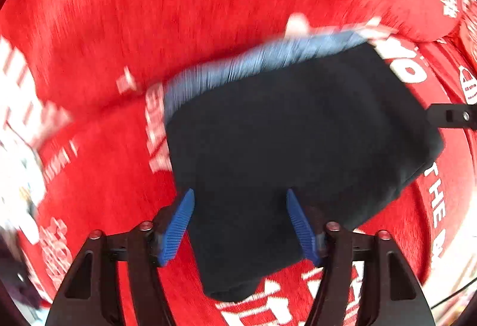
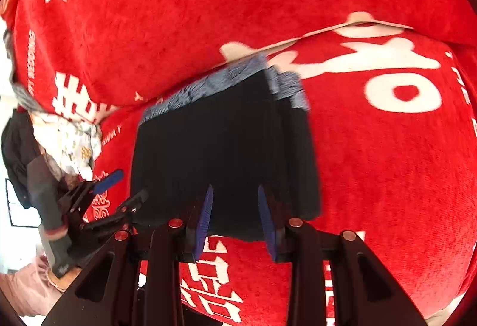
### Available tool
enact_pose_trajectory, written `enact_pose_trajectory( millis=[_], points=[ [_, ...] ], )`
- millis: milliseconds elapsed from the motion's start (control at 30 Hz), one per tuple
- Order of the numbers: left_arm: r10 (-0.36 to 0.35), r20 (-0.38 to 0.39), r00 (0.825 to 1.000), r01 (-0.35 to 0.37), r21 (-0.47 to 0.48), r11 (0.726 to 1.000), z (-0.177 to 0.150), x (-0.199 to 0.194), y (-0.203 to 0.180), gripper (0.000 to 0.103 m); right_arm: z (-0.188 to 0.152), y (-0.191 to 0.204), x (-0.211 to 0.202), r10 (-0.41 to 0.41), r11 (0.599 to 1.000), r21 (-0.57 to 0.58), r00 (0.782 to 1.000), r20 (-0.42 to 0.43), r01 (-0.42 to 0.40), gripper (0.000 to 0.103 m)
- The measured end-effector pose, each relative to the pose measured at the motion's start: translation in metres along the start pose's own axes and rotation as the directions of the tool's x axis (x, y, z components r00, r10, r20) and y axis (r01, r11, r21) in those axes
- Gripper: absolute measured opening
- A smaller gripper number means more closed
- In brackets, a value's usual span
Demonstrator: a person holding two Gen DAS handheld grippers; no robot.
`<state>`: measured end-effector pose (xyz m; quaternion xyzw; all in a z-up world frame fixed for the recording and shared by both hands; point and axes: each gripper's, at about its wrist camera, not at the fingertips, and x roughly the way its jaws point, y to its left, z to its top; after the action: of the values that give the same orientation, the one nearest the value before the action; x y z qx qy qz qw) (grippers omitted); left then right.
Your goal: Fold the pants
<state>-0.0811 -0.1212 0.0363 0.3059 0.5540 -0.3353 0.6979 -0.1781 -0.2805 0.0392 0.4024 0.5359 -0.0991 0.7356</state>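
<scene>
Both grippers — left gripper (image 1: pixel 240 226) and right gripper (image 2: pixel 235 220) — hover with jaws apart, clamping nothing, over the folded pants (image 2: pixel 223 153) lying on the red blanket (image 2: pixel 372 162). A stray fingertip catching cloth could drag the fold open.

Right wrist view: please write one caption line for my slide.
Folded dark pants with a blue-grey waistband lie on a red blanket, the right gripper open above their near edge.
</scene>
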Motion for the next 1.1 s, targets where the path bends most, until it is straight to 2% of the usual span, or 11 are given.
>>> enact_pose_trajectory(
  millis=[33, 100, 200, 267, 367, 500, 733, 1100],
  points=[
    [-0.007, -0.021, 1.000, 0.007, -0.013, 1.000, -0.004, 0.007, 0.002, 0.079, -0.001, 0.004, 0.008, -0.027, 1.000, -0.008, 0.999, -0.017, 0.027, 0.035],
    [-0.039, -0.036, 0.999, 0.037, -0.046, 0.998, -0.010, 0.011, 0.007, 0.079, -0.008, 0.006, 0.028, -0.088, 0.996, -0.008, 0.994, -0.065, 0.088, 0.035],
    [-0.054, -0.036, 0.998, 0.051, -0.071, 0.996, -0.014, 0.010, 0.010, 0.079, -0.019, 0.003, 0.038, -0.148, 0.989, -0.008, 0.987, -0.059, 0.148, 0.035],
    [-0.069, -0.040, 0.997, 0.065, -0.096, 0.993, -0.016, 0.011, 0.013, 0.079, -0.022, 0.006, 0.036, -0.160, 0.987, -0.006, 0.986, -0.053, 0.160, 0.035],
    [-0.083, -0.059, 0.995, 0.075, -0.138, 0.988, -0.018, 0.013, 0.020, 0.086, -0.024, 0.006, 0.037, -0.179, 0.984, -0.007, 0.981, -0.070, 0.178, 0.035],
    [-0.119, -0.077, 0.990, 0.104, -0.176, 0.979, -0.018, 0.013, 0.027, 0.087, -0.028, 0.011, 0.039, -0.208, 0.978, -0.013, 0.975, -0.084, 0.208, 0.038],
    [-0.122, -0.079, 0.989, 0.107, -0.167, 0.980, -0.016, 0.011, 0.025, 0.087, -0.027, 0.021, 0.044, -0.233, 0.972, -0.047, 0.969, -0.086, 0.230, 0.053],
    [-0.120, -0.083, 0.989, 0.101, -0.197, 0.975, -0.010, 0.011, 0.036, 0.087, -0.031, 0.035, 0.052, -0.260, 0.961, -0.122, 0.962, -0.083, 0.249, 0.067]
  ],
)
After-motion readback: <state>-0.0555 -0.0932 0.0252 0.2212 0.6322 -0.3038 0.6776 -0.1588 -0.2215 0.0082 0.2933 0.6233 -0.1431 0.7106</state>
